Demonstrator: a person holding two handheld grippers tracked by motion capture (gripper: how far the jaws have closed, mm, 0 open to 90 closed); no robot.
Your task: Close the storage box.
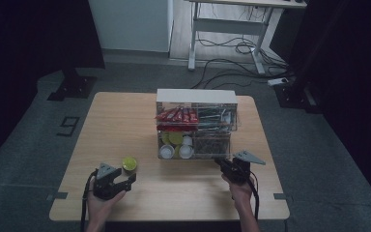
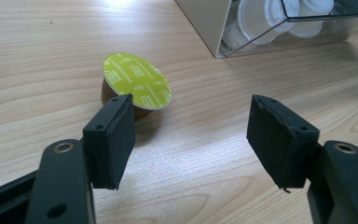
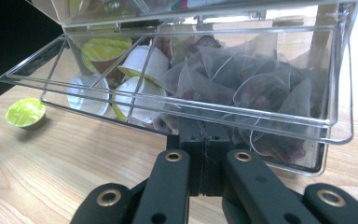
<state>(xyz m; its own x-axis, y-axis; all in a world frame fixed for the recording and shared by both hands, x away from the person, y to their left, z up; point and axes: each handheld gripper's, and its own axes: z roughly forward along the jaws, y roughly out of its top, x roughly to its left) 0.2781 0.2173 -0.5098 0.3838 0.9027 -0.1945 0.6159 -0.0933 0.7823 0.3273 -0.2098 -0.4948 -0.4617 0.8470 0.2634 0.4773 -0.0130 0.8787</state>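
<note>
Gaping left claw (image 2: pixel 191 135) beside capsule (image 2: pixel 137 84)

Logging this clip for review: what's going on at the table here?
A person works with a gripper in each hand at a wooden table that carries a clear organizer of capsules and tea bags. The right gripper is shut right at the front edge of the open lower drawer; whether it pinches the edge I cannot tell. The left gripper is open beside a lime-lidded capsule lying on the table.
</note>
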